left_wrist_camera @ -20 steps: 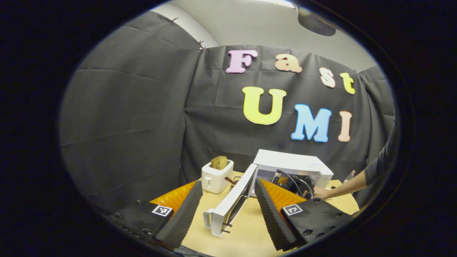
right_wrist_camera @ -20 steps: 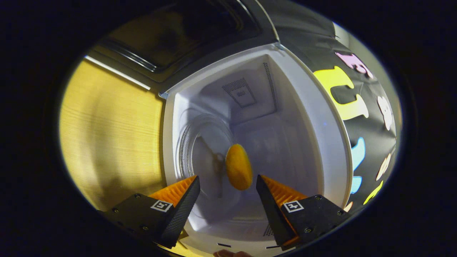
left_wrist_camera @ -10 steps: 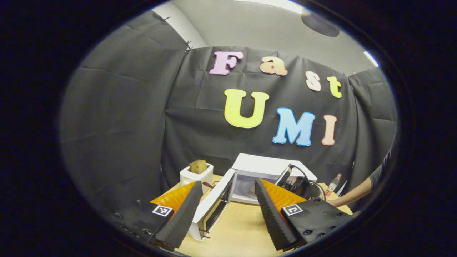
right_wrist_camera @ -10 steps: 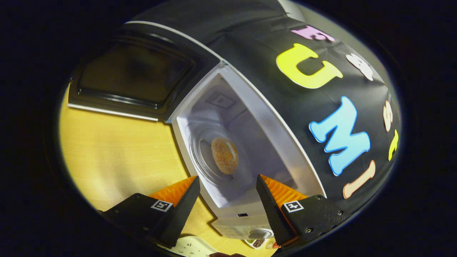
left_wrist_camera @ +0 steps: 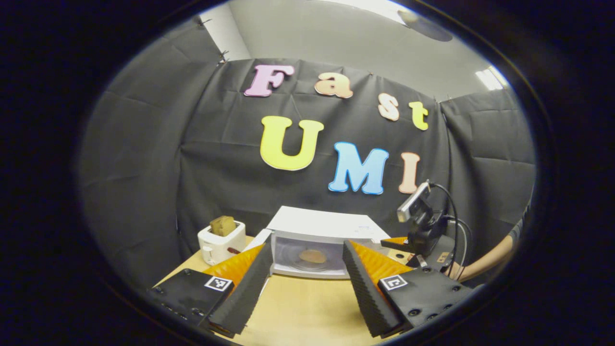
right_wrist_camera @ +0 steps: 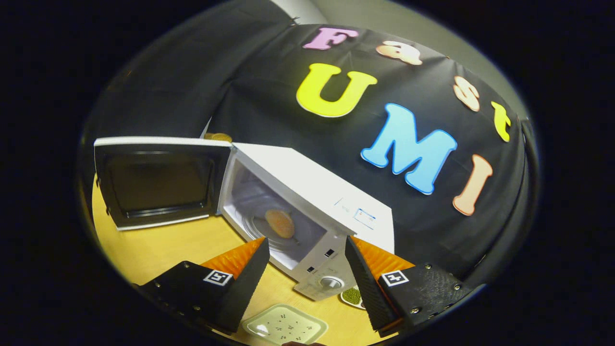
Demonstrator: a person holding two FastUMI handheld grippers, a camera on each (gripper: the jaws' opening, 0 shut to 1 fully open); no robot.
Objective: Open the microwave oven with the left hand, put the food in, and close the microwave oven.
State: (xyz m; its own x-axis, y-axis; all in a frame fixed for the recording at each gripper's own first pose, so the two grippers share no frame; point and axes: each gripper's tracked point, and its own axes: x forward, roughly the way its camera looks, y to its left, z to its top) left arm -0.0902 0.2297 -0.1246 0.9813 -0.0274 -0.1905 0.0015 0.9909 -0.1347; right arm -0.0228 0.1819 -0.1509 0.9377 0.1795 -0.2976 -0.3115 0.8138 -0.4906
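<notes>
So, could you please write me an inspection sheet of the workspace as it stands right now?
Surface: wooden table, bare in front of the microwave.
Job's things: white microwave with its door swung wide open; the food lies on the glass turntable inside.
Clutter: white toaster with bread in its slot, left of the microwave; a pale square plate and a small dish of something green near the control panel.
Grippers: left gripper open and empty, facing the microwave; right gripper open and empty, outside the cavity.
Cables: black leads loop from the right gripper's camera mount.
Surroundings: black cloth booth wall, pale ceiling with lights.
</notes>
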